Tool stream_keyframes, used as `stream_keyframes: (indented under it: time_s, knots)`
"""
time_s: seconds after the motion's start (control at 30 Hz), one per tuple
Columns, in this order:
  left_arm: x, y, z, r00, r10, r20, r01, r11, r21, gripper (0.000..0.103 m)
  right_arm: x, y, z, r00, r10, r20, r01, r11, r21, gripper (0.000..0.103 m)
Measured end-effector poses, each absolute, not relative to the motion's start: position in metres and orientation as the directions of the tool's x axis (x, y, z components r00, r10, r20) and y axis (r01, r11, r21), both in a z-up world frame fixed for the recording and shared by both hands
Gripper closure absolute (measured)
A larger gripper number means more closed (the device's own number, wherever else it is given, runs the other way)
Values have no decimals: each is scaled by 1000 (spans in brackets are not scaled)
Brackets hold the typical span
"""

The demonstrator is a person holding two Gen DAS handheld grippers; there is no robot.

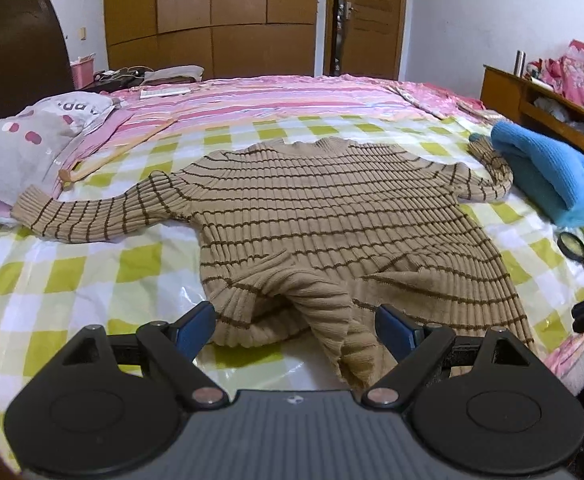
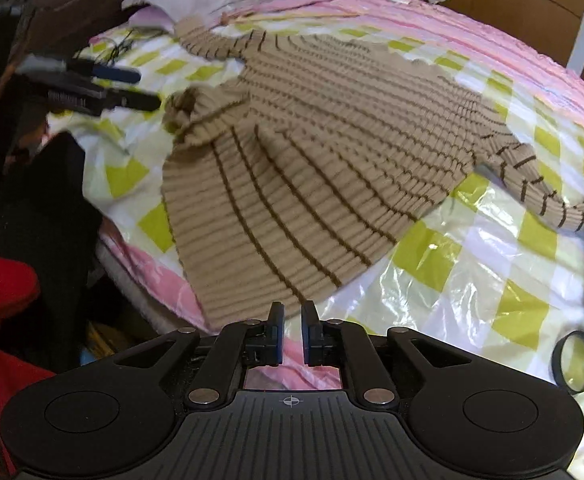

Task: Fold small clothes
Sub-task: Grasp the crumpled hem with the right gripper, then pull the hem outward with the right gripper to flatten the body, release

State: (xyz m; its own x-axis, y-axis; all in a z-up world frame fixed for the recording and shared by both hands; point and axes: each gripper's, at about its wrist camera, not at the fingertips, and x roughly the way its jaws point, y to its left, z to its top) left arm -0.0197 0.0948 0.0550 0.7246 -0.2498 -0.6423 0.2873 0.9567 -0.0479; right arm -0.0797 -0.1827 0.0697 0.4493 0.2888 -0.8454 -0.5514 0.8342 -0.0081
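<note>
A: Left gripper (image 1: 296,330) — why gaping over the bunched hem?
B: Wide open, holding nothing; prob lining up a pinch. Striped sweater (image 1: 332,216) lies flat on the checked sheet (image 1: 91,276).
A: Right gripper (image 2: 292,328)?
B: Nearly closed, empty, just off the hem's right corner.

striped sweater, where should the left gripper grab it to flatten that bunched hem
Grip the rumpled hem fold of the striped sweater, coming from the near bed edge: it lies bunched between the open left gripper fingers, raised off the checked sheet.
</note>
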Motion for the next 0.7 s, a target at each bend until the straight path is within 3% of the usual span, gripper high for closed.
stream_keyframes:
  time_s: [0.07,0.13,0.2,0.4,0.7]
  knots:
    - [-18,98,55,730,-252,-635,275,959,-64,11,-75,-181,80,472,332,-817,-531,847,37,89]
    - [-16,103,56,738,-248,-627,257,963,-78,11,-61,-175,85,496,390,-776,-508,855,105,70]
    - [-15,108,57,746,-241,-620,240,967,-87,11,-40,-162,82,523,449,-724,-484,856,182,62]
    - [-12,125,58,761,-217,-611,200,975,-98,11,40,-113,43,530,573,-626,-413,818,400,56]
    - [-4,141,62,777,-203,-596,162,979,-123,11,98,-70,-7,475,618,-627,-358,786,504,52]
